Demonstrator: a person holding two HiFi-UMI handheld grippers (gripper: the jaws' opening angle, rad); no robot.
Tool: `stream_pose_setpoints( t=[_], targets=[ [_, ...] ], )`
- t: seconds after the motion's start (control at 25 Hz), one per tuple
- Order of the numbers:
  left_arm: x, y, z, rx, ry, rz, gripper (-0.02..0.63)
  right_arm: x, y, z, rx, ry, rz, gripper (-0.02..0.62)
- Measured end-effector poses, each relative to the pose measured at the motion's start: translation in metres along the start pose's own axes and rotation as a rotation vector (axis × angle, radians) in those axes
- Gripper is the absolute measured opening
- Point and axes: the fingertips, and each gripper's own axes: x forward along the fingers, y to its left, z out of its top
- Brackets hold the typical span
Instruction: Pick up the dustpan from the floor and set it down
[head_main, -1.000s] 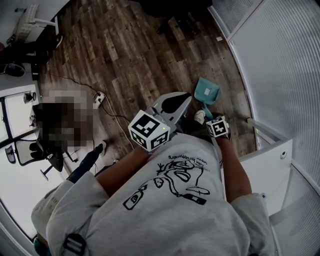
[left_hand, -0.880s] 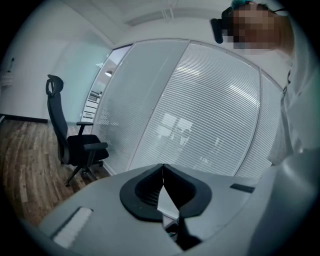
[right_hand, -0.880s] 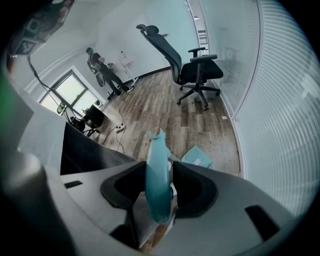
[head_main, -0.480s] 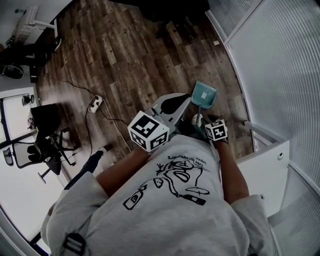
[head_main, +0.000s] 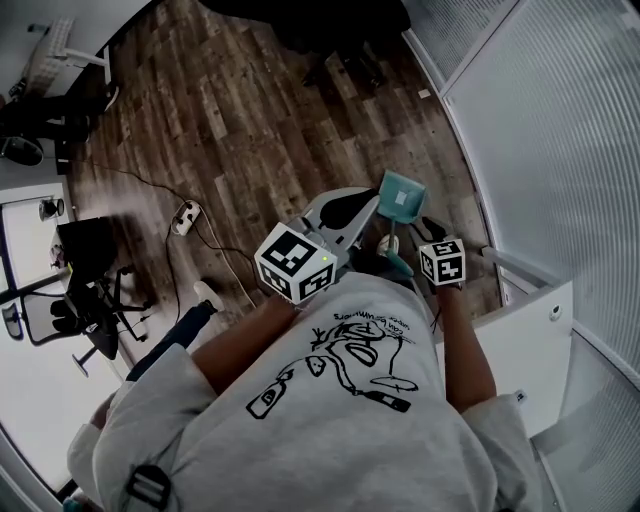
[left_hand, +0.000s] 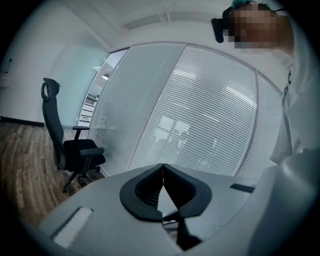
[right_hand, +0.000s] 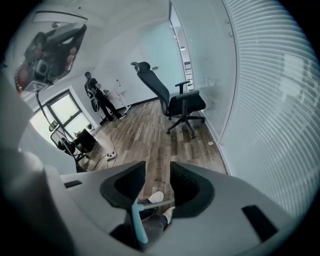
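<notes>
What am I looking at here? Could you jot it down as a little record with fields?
Place: office, wood floor, glass wall
Dustpan: teal, in front of the person
Right gripper: fingers have just been opening, apart; dustpan handle beside one, not clamped
Left gripper: fingers together, empty

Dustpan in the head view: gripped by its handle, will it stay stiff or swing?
The dustpan looks like moulded teal plastic, so it is probably light and fairly stiff. Its bulk sits at the wide end, away from the slim handle, so it may pivot wide end down in a grip.
</notes>
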Motion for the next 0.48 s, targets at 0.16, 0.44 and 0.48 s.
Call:
stream_pose_setpoints(
  t=[0.16,0.44,0.48],
  targets=[
    [0.002,-0.001,0.006,0.006,-0.009,-0.005,0.002,-0.030,0.000,0.043,-0.016,-0.096,-0.032,0.143],
    [0.003,-0.007,0.019,0.018,-0.028,-0.023,0.003,-0.091,0.017,0.116,-0.069,-0.260,-0.069,0.115],
    [0.004,-0.008,0.022,0.019,-0.033,-0.027,0.003,-0.100,0.021,0.126,-0.079,-0.285,-0.072,0.112]
  ],
)
